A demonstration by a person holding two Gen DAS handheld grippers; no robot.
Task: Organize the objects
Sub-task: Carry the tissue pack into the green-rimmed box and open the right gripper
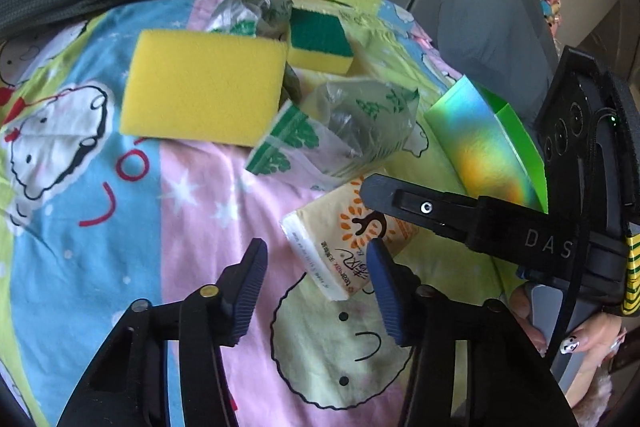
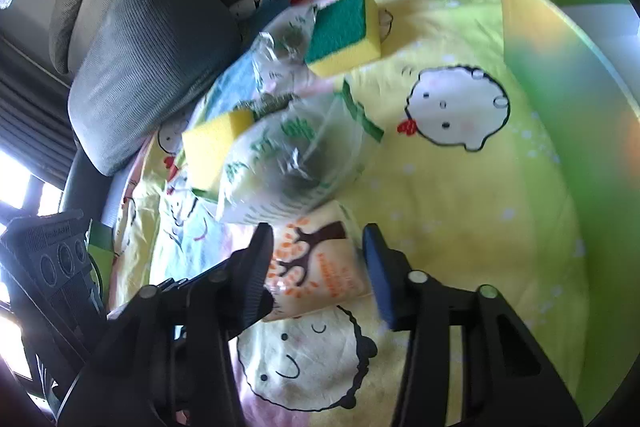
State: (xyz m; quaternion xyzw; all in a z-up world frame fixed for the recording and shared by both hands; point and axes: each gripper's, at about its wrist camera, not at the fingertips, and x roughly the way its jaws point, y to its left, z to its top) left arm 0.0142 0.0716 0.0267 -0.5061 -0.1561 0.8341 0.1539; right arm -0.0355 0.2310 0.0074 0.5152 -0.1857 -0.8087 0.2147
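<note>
Tissue pack: nearest to me, lying flat on the cartoon-print bedsheet, just in front of the crumpled plastic bags. I judge it light, soft and squashy, with a slick film wrapper; best taken across its short width, near the middle, with gentle pressure.

Right claw: narrowed around the tissue pack, one finger on either side. The dark left pad looks pressed against the wrapper; the blue pad sits at the other edge. I judge it a grip, though blur hides the exact contact.

Left claw: partly open and holding nothing. Its right pad overlaps the same tissue pack; I cannot tell if it touches.

Plastic bags: thin, crinkly, shapeless, likely to slip.

Yellow sponge: light, springy, easy to pinch.

Green-topped sponge: farther back, the same.

Iridescent green box: open at the sheet's edge, thin card that could dent.
</note>
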